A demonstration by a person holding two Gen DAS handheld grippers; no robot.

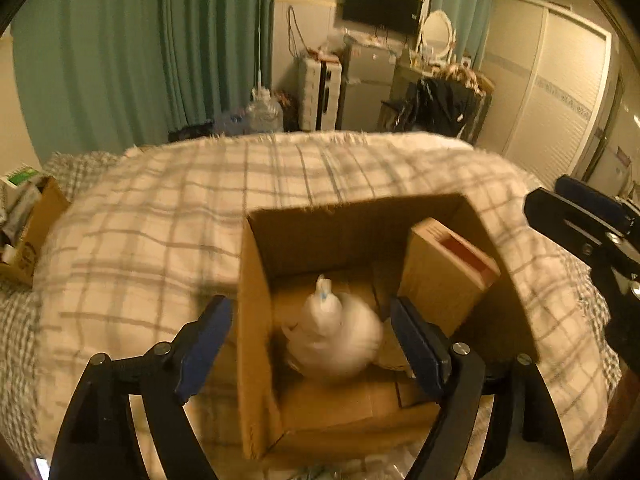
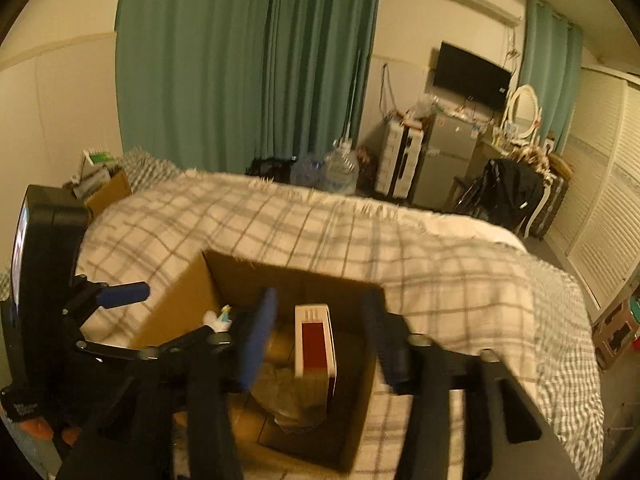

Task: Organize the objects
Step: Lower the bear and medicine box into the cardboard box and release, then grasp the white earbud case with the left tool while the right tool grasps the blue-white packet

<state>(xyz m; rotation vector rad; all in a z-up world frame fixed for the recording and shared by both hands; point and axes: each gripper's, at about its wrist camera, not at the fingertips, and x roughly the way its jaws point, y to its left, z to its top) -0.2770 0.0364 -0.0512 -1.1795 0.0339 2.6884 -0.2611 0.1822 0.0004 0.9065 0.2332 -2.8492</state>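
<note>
An open cardboard box (image 1: 256, 280) sits on the plaid bed cover. Inside it a white bottle-like object (image 1: 334, 332) with a blue-marked tip is blurred, between the jaws of my left gripper (image 1: 316, 344), which is open above the box and not touching it. A tan and red carton (image 1: 448, 268) stands upright against the box's right wall. In the right wrist view the box (image 2: 180, 292) holds the same carton (image 2: 316, 340), and my right gripper (image 2: 320, 344) is open around it with a gap on each side. The white object's tip (image 2: 220, 318) shows at the box's left.
The plaid bed cover (image 1: 160, 220) spreads all around the box. A second cardboard box (image 1: 36, 224) with packages stands at the far left by the wall. Green curtains, a water jug (image 2: 340, 168), a small fridge and a dresser stand beyond the bed.
</note>
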